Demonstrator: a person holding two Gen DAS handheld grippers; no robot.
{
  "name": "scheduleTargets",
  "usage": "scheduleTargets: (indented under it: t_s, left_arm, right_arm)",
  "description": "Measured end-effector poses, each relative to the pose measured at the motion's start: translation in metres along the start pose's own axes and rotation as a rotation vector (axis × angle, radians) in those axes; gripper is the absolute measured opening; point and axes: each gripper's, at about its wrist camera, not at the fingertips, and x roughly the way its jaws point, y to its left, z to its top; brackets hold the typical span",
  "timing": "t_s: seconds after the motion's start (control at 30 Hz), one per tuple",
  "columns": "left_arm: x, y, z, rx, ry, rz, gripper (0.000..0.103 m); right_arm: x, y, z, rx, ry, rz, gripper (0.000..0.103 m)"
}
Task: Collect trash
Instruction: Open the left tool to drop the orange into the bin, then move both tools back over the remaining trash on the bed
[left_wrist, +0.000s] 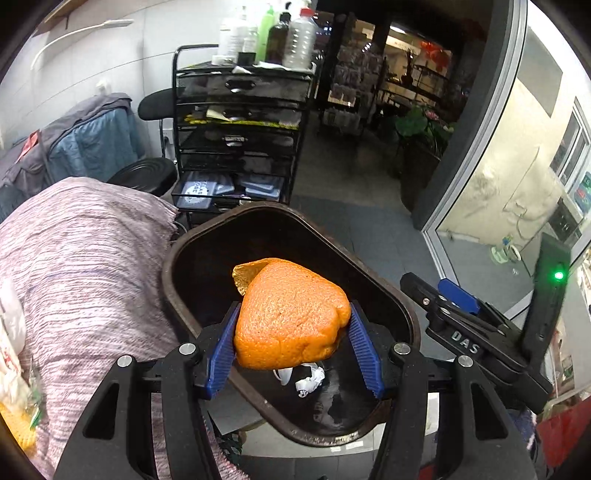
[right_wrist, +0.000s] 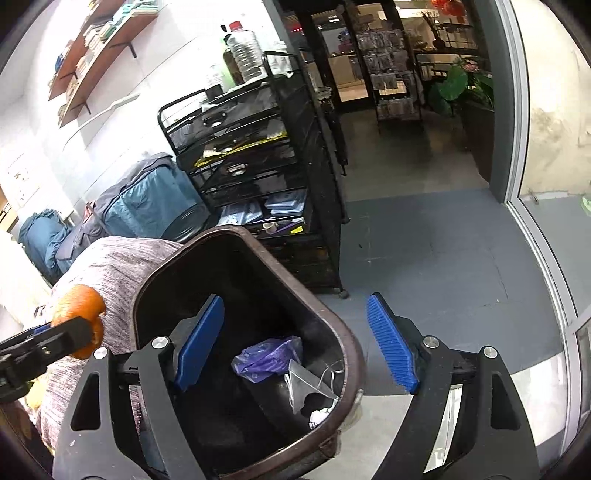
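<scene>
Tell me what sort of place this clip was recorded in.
Probably a small shop or salon facing an indoor mall: a black mesh drawer cart topped with bottles, a glass door, and retail display racks in the corridor beyond.

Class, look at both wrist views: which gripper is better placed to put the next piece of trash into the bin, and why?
Left. The left gripper is shut on the orange peel, above the open brown bin. The right gripper is open and empty, one finger inside the bin's rim.
</scene>
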Motion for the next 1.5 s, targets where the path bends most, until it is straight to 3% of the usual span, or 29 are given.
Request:
scheduleTargets:
  t_s: [0.33, 0.4, 0.47, 0.53, 0.67, 1.0, 1.5]
  left_arm:
    - [0.031, -0.011, 0.006, 0.026, 0.06, 0.028, 0.058]
    - [0.034, -0.009, 0.006, 0.023, 0.067, 0.033, 0.063]
    - [0.034, -0.007, 0.008, 0.02, 0.06, 0.041, 0.077]
    - [0.031, -0.006, 0.008, 0.016, 0.045, 0.043, 0.083]
    - [0.023, -0.005, 0.009, 0.015, 0.019, 0.045, 0.089]
    - [-0.025, -0.003, 0.001, 0.028, -0.087, 0.103, 0.096]
    - [-0.109, 0.011, -0.022, 0.007, -0.271, 0.225, 0.097]
  right_arm:
    - [0.0, -0.014, 0.0, 0.028, 0.0, -0.025, 0.079]
    - [0.0, -0.015, 0.0, 0.031, -0.002, -0.028, 0.079]
    - [0.0, -0.015, 0.001, 0.032, -0.004, -0.031, 0.079]
    - [0.0, -0.015, 0.001, 0.033, -0.002, -0.033, 0.079]
    - [0.001, -0.014, 0.0, 0.031, -0.001, -0.03, 0.079]
    - [-0.002, 0.003, -0.002, -0.006, -0.008, 0.01, 0.079]
    - [-0.027, 0.086, -0.015, -0.22, -0.058, 0.181, 0.08]
